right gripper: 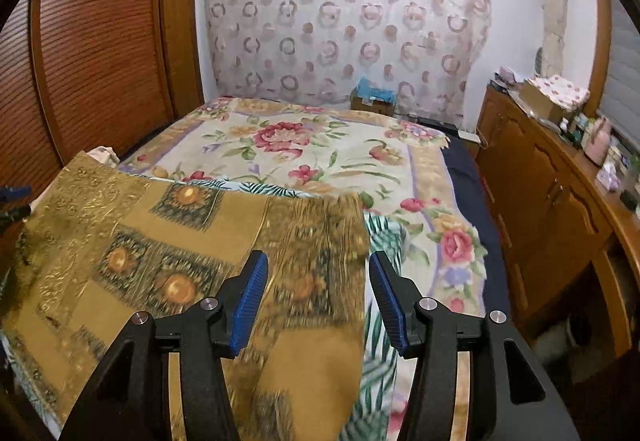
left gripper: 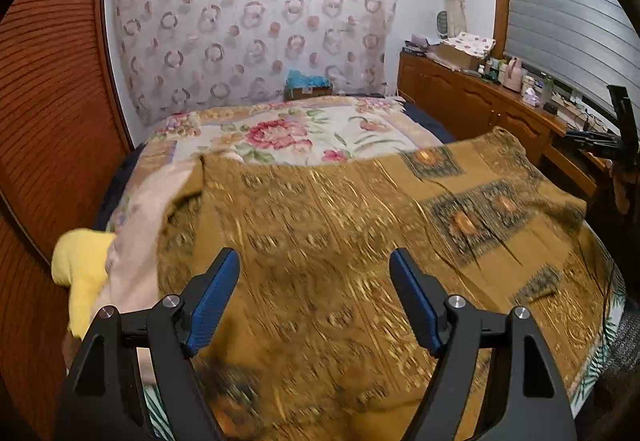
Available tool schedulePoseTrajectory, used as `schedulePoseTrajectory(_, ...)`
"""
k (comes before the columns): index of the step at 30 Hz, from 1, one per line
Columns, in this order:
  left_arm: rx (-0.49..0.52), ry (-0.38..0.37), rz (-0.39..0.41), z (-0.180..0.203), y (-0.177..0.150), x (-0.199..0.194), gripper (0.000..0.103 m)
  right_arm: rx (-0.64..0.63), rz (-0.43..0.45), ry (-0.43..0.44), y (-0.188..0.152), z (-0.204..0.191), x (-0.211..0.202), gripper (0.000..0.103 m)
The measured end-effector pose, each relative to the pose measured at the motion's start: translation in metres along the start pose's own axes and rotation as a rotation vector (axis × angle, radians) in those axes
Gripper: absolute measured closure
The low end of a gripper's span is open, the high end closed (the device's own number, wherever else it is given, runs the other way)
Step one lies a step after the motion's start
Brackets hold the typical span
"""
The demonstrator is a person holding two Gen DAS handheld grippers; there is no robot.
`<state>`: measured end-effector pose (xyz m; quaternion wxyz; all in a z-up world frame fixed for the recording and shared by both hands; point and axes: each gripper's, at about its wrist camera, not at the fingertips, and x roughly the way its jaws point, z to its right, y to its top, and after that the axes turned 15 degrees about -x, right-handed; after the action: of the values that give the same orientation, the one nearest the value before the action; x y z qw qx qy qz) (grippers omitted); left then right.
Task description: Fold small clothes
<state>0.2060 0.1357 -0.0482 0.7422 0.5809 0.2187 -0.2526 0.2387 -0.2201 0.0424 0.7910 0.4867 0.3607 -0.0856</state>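
Both wrist views low over the bed (left gripper: 280, 137), facing the perhaps-curtained wall (right gripper: 340, 21), shared.

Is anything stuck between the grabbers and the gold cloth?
No. The gold cloth lies spread on the bed, and the left gripper and right gripper are both open right over it, with nothing visible between. A yellow cloth sits off to the left, out of the way.

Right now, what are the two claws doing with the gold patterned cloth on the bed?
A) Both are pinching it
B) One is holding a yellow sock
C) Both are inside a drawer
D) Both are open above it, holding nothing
D: the left claw and right claw both gape open over the gold patterned cloth, with nothing held between them.
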Motion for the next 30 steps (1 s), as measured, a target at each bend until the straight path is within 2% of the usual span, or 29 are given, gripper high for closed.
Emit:
schedulePoseTrajectory(9,0.016,-0.009,-0.057,0.011,-0.038,-0.008,0.025,0.040,-0.021,-0.005,-0.033,-0.011,-0.045,0.048)
schedulePoseTrajectory(13,0.000,0.021,-0.100,0.011,-0.057,0.001,0.025,0.058,-0.021,-0.004,-0.041,-0.019,-0.056,0.048)
schedulePoseTrajectory(16,-0.020,0.036,-0.152,0.009,-0.073,0.013,0.025,0.072,-0.028,0.007,-0.049,-0.026,-0.058,0.048)
schedulePoseTrajectory(21,-0.046,0.035,-0.194,0.006,-0.086,0.023,0.025,0.094,-0.050,0.043,-0.065,-0.037,-0.060,0.048)
schedulePoseTrajectory(30,-0.011,0.059,-0.188,0.012,-0.088,0.026,0.022,0.148,-0.099,0.070,-0.083,-0.032,-0.040,0.048)
